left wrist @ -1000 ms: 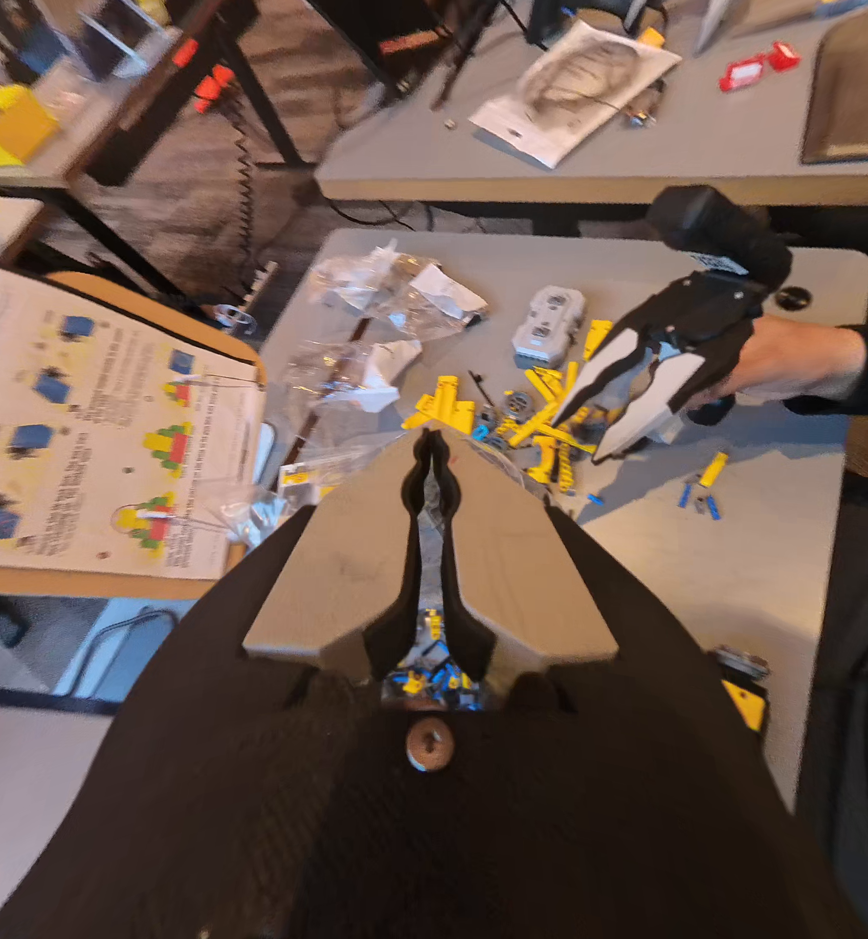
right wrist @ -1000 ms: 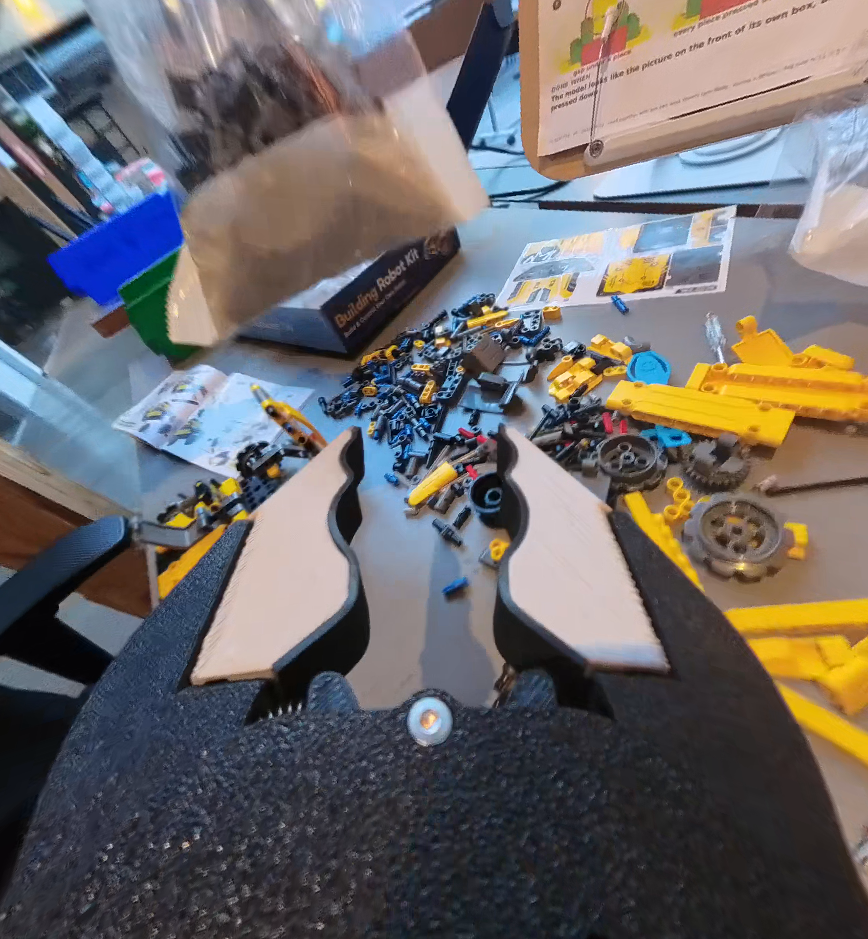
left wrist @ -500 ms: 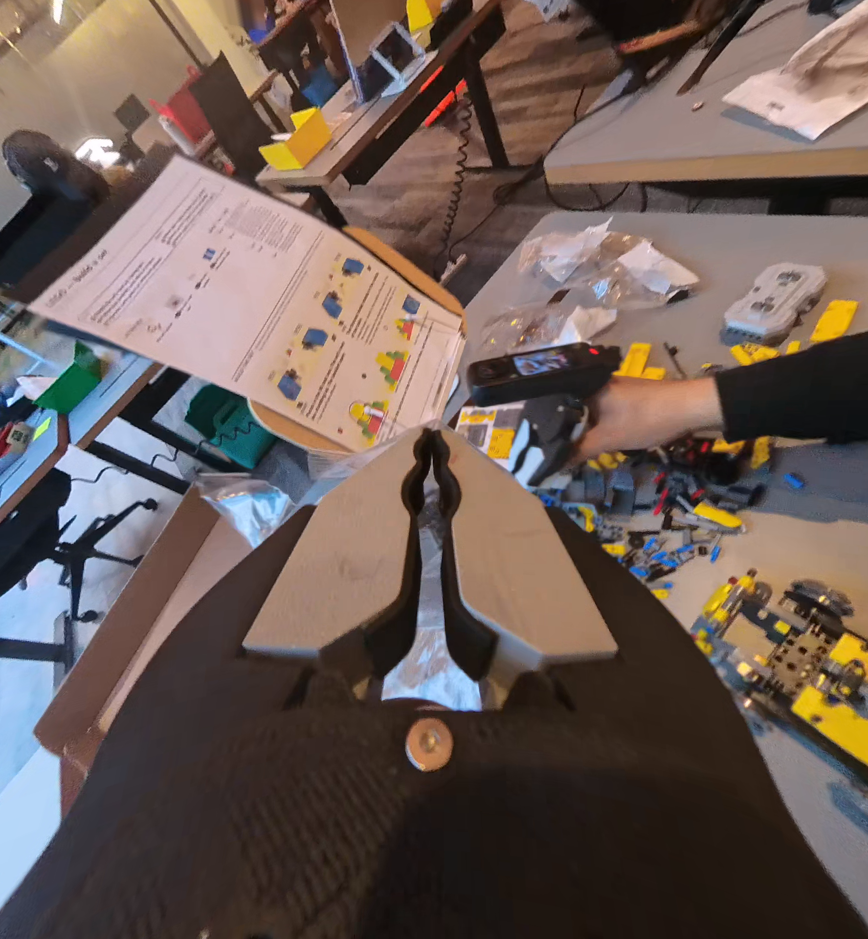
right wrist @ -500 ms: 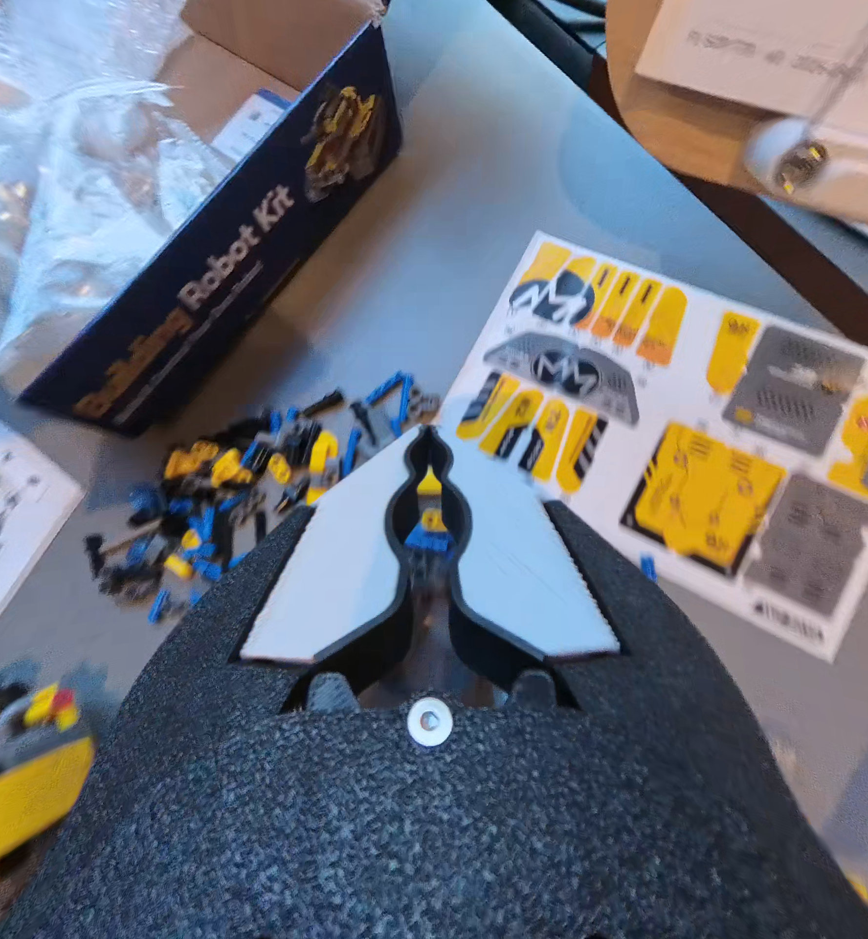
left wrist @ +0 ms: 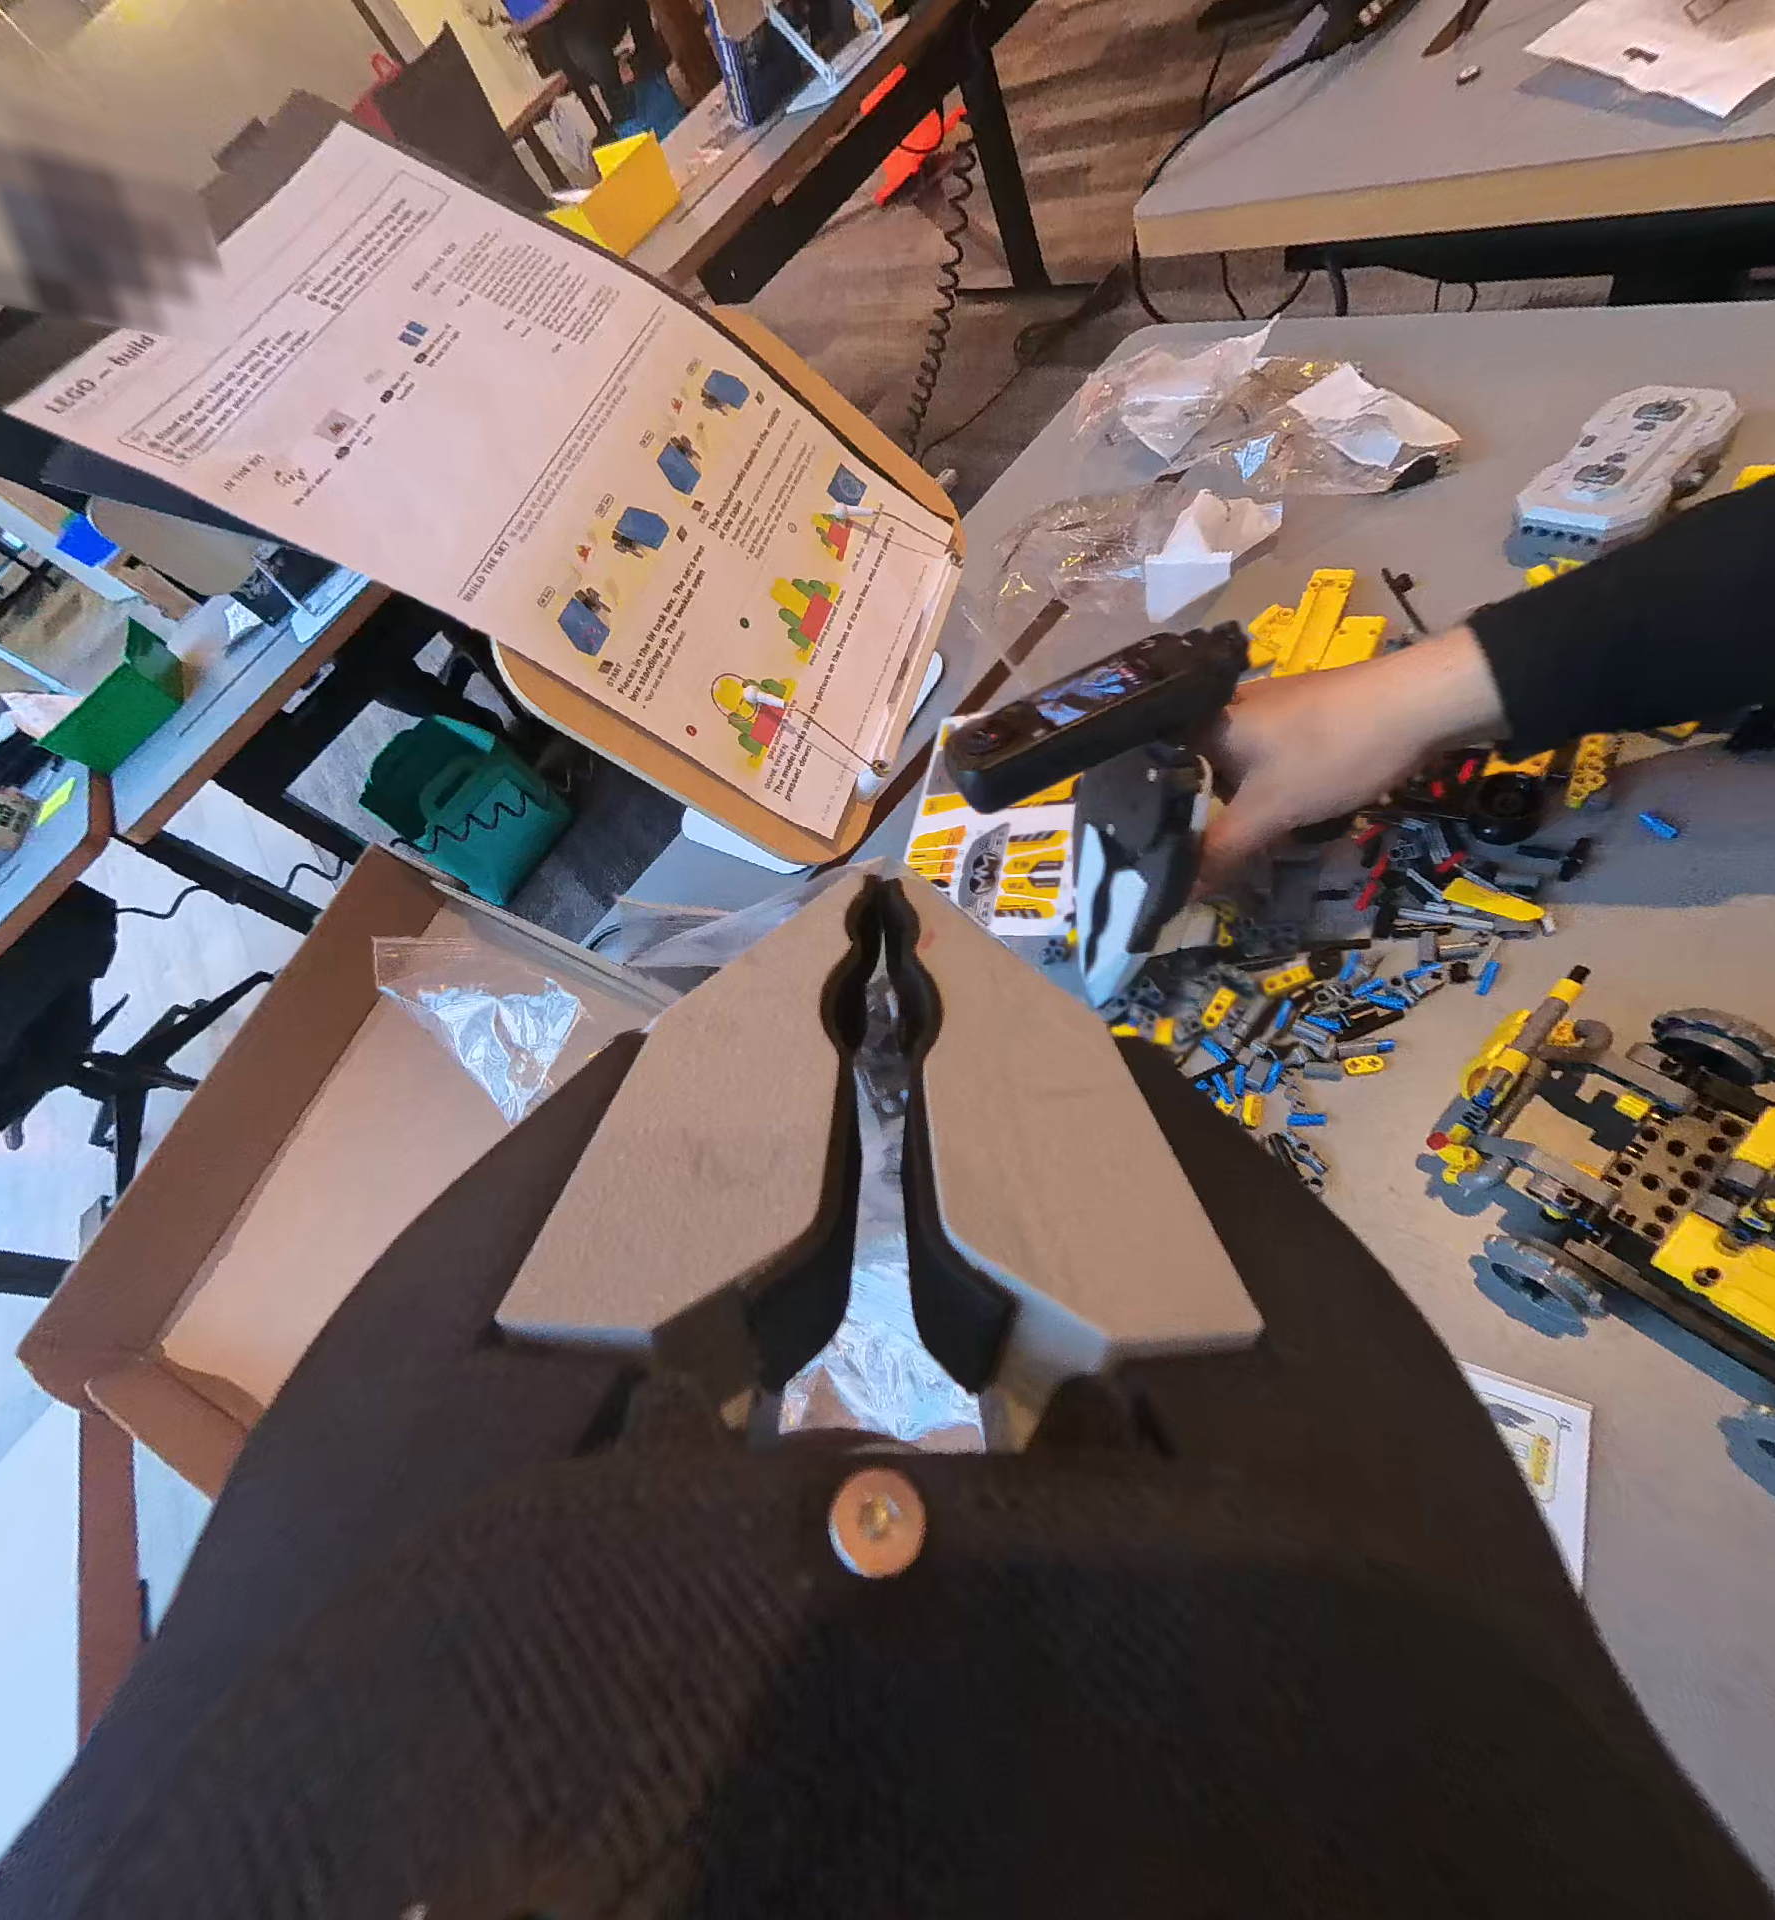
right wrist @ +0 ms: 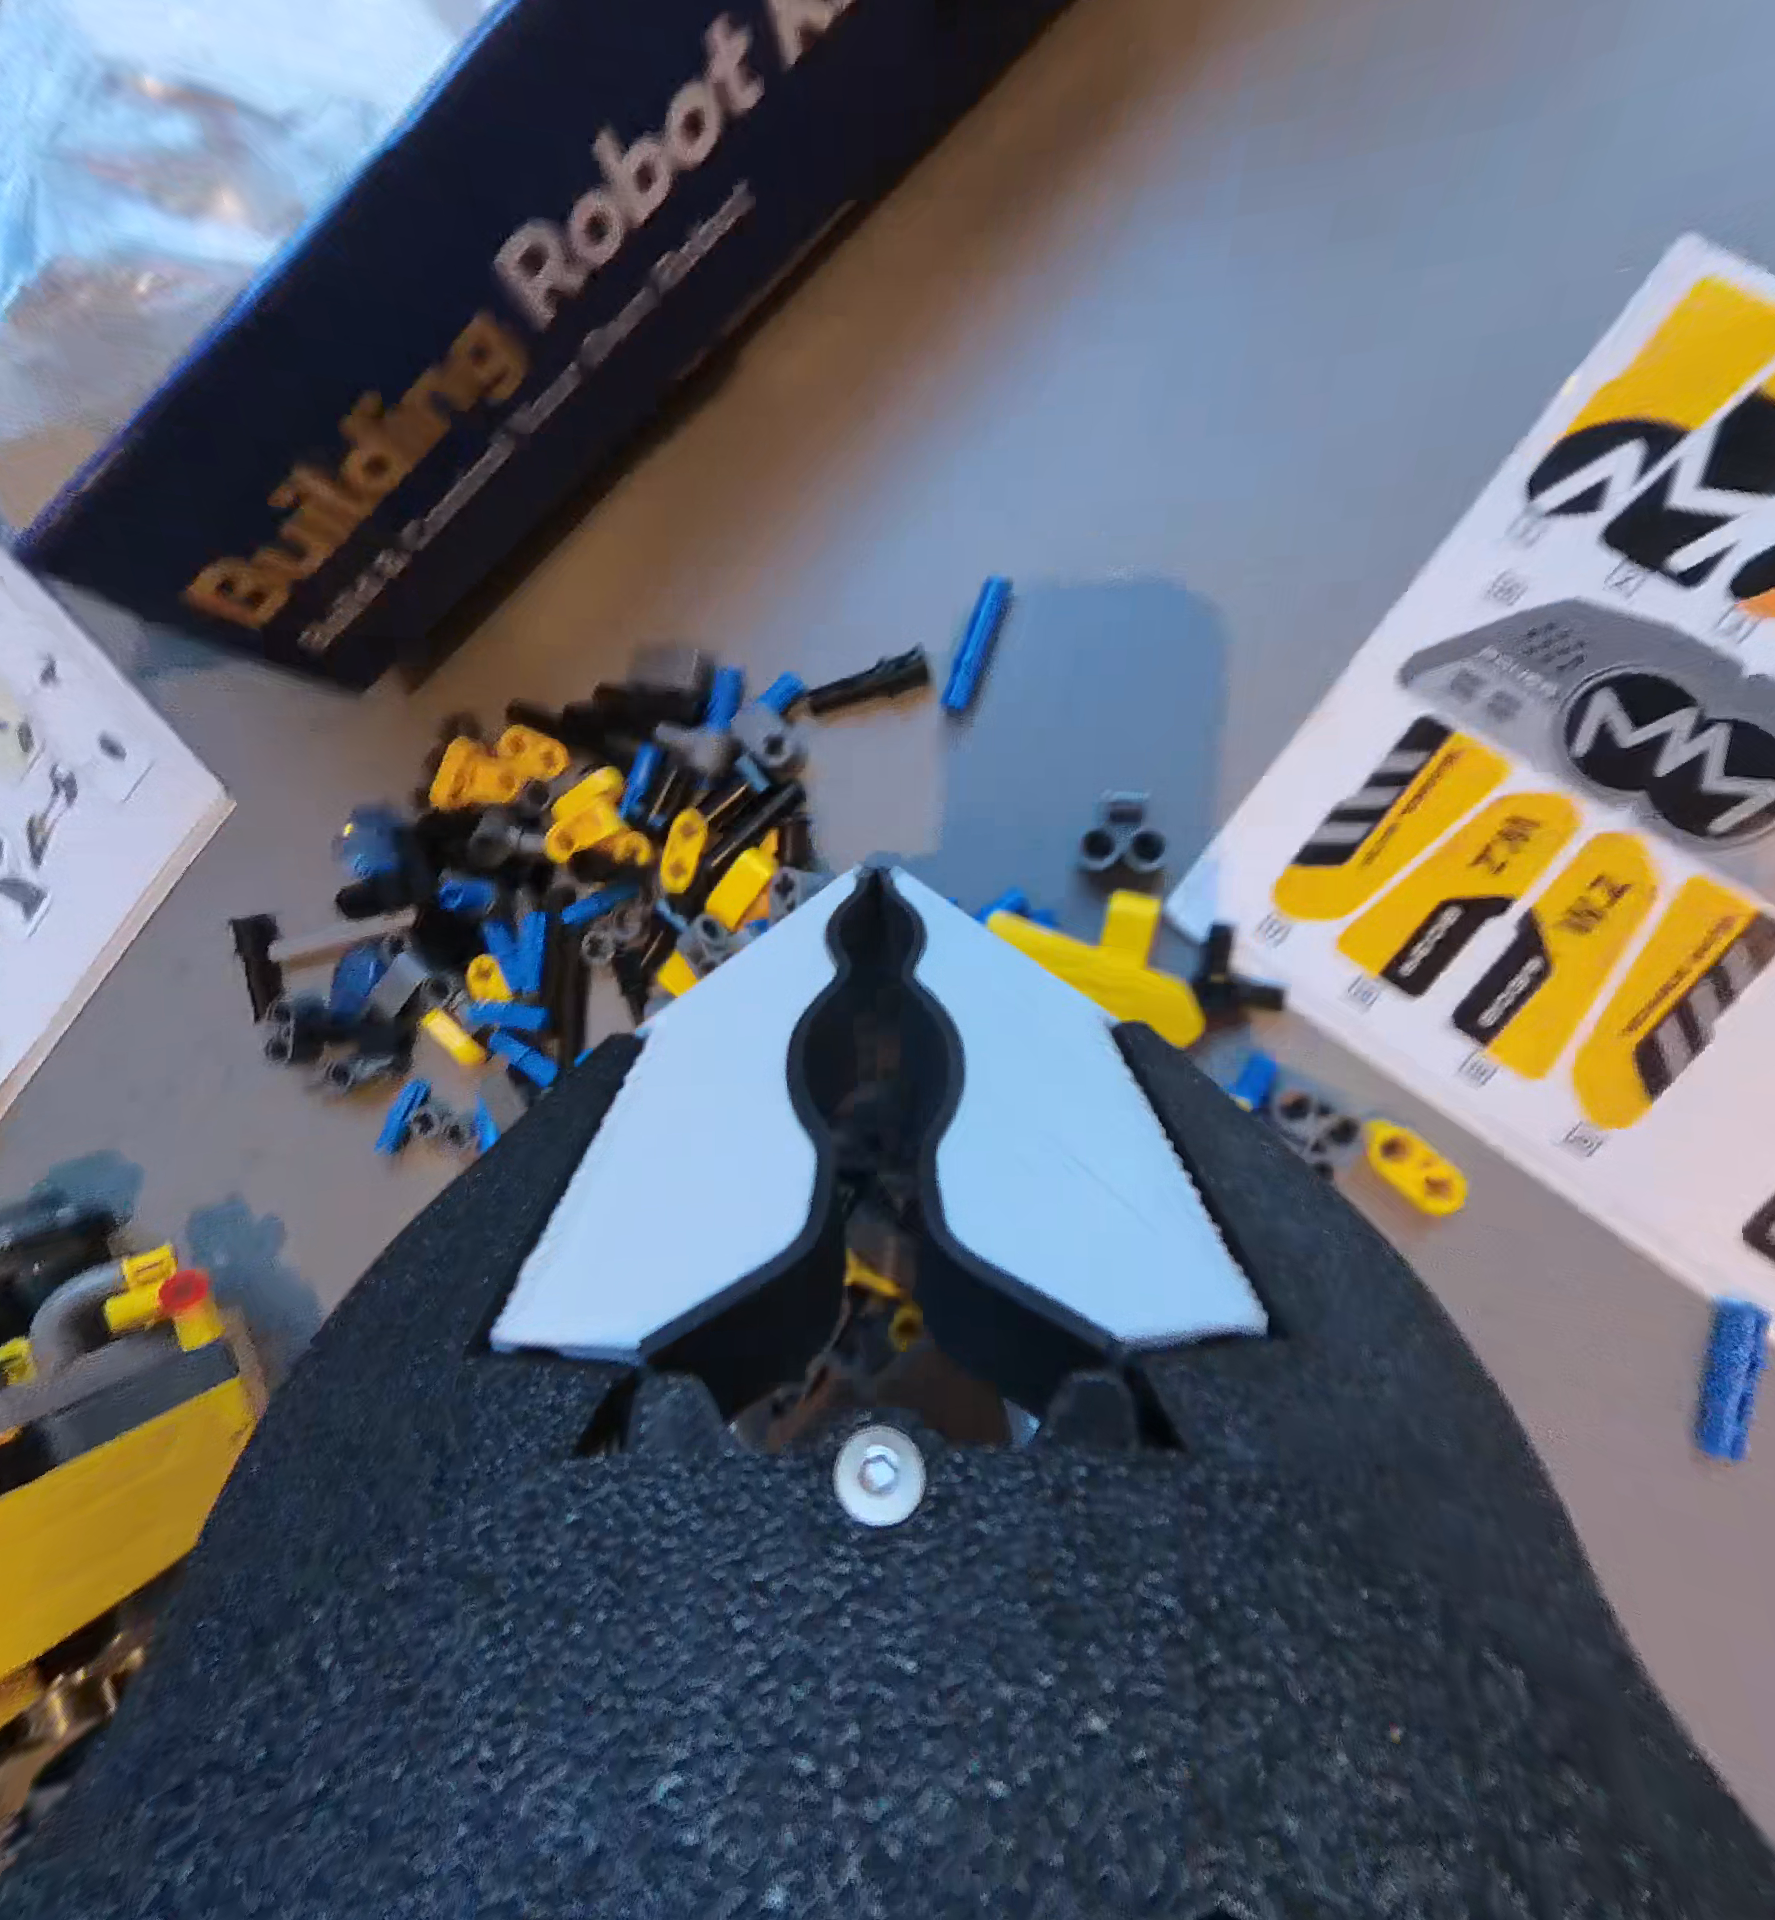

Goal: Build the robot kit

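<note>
Right claw [right wrist: 878, 883], apart a second before, had closed above the loose parts [right wrist: 550, 831] (catch unseen); left claw [left wrist: 883, 894] stayed clamped on a plastic bag [left wrist: 883, 1382].

A grey table [right wrist: 1226, 312] is strewn with small building pieces [right wrist: 592, 883], a sticker sheet [right wrist: 1589, 831], a dark box [right wrist: 509, 343] and a part-built yellow vehicle [left wrist: 1641, 1184].

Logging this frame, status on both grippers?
Left gripper jaws shut on crinkled clear plastic bag over open cardboard box. Right gripper jaws shut, low over pile of small building pieces; grasp unclear.
</note>
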{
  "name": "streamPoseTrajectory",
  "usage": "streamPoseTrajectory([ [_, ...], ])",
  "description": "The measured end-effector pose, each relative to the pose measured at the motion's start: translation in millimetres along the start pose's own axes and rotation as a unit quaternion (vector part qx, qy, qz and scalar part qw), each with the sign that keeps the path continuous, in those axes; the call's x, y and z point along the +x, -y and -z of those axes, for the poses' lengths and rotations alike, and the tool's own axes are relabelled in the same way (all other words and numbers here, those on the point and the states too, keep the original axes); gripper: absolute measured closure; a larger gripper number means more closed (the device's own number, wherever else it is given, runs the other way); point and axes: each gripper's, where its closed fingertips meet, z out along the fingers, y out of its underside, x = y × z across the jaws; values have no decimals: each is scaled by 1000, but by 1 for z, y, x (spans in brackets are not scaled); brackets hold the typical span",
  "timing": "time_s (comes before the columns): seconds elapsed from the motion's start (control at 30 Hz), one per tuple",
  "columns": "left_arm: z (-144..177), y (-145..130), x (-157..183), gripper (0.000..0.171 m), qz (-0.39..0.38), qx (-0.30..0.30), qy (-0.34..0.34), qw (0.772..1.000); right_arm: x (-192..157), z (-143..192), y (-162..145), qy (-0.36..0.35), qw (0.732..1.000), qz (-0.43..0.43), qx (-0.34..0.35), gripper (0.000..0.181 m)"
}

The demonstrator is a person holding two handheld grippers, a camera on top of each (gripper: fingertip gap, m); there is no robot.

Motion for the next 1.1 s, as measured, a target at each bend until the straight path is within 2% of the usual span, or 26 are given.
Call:
streamPoseTrajectory([
  [0.07,-1,-2,1,171,3,2,-1,1000,-5,6,-5,-14,1000,14,2,181],
  [0.13,-2,-3,2,171,7,3,-4,1000,4,21,3,-38,999,23,23,181],
  [0.3,0,-2,4,171,7,0,-3,1000,79,67,25,-98,990,-59,83,181],
  [0.4,2,-1,5,171,11,3,-2,1000,104,57,14,-106,989,-82,64,181],
  [0.53,0,-3,6,171,10,0,0,1000,90,34,-14,-89,992,-83,12,181],
  [0.67,-1,-1,8,171,10,9,-5,1000,48,39,-42,-45,996,-82,-9,181],
  [0.73,-2,-1,8,171,11,14,-7,1000,36,44,-54,-54,997,-55,-19,181],
  [0.8,-5,0,8,171,17,20,-9,1000,42,55,-48,-84,996,-38,2,181],
  [0.93,-10,-3,14,171,24,19,-19,999,75,76,-26,-102,990,-87,47,181],
  [1.1,-8,-7,18,171,20,13,-16,1000,98,54,-28,-111,992,-67,-6,181],
])
